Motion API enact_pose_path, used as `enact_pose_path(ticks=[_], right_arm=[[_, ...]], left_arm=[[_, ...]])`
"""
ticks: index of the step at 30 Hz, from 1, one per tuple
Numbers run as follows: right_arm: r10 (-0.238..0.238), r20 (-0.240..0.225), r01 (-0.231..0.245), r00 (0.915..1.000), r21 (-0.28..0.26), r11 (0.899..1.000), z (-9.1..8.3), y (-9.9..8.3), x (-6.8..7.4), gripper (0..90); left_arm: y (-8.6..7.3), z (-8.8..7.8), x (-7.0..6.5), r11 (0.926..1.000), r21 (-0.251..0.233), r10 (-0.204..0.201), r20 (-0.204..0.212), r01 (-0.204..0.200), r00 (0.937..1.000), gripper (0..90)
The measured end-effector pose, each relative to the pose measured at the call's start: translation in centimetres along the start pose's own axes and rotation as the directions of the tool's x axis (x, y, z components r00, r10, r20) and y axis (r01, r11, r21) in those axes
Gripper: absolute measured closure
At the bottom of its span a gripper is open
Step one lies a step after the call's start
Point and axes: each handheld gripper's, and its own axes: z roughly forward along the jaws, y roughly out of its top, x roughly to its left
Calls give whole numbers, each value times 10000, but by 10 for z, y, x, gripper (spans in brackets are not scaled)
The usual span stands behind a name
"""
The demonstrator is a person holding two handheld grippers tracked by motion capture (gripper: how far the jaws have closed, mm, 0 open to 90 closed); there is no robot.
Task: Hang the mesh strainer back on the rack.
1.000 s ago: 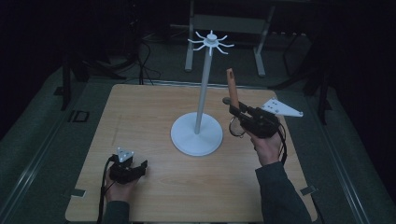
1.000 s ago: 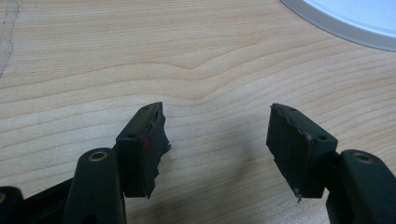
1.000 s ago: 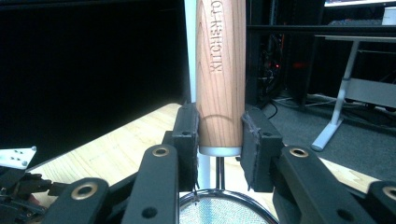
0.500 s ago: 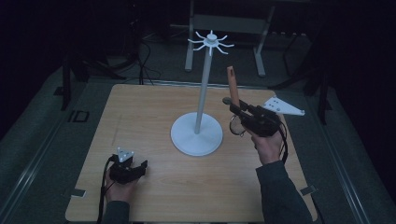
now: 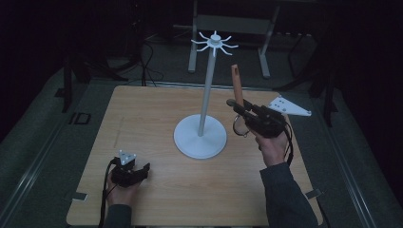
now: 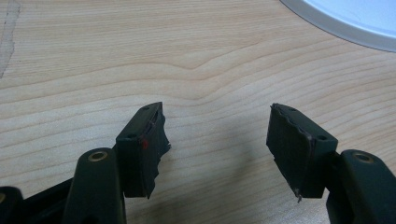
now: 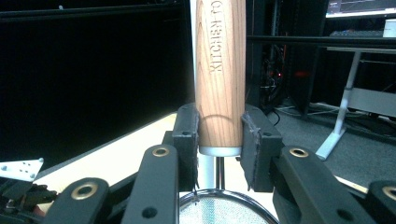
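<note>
Strainer [image 5: 239, 110]: wooden handle upright, mesh ring below | clamped in right gripper [image 5: 236, 105] | right of white hook stand [image 5: 204, 104]

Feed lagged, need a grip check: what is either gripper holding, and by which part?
Right gripper clamps a small strainer at the bottom of its wooden handle, handle pointing up. Left gripper is open, holding nothing.

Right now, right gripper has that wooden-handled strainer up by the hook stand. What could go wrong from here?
1. The right gripper pinches the wooden handle only near its bottom end, so the strainer may pivot or slip.
2. The handle top sits below the hooks and close to the pole; a careless lift could knock the stand.
3. The left gripper rests open on the table, not steadying the base.
</note>
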Motion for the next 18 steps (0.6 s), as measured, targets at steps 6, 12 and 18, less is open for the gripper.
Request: enact_pose_path(ticks=[6,12,18], right_arm=[[-74,-40,74,10000,-44,10000,1,3,2,696],[-124,-59,123,9999,-95,9999,1,5,2,696],[-93,-104,91,9999,-178,9998,0,6,3,697]], left_arm=[[0,0,0,10000,-18,-22,15,22,10000,372],[0,0,0,10000,-3,-17,13,17,10000,372],[0,0,0,10000,1,-13,12,13,10000,372]])
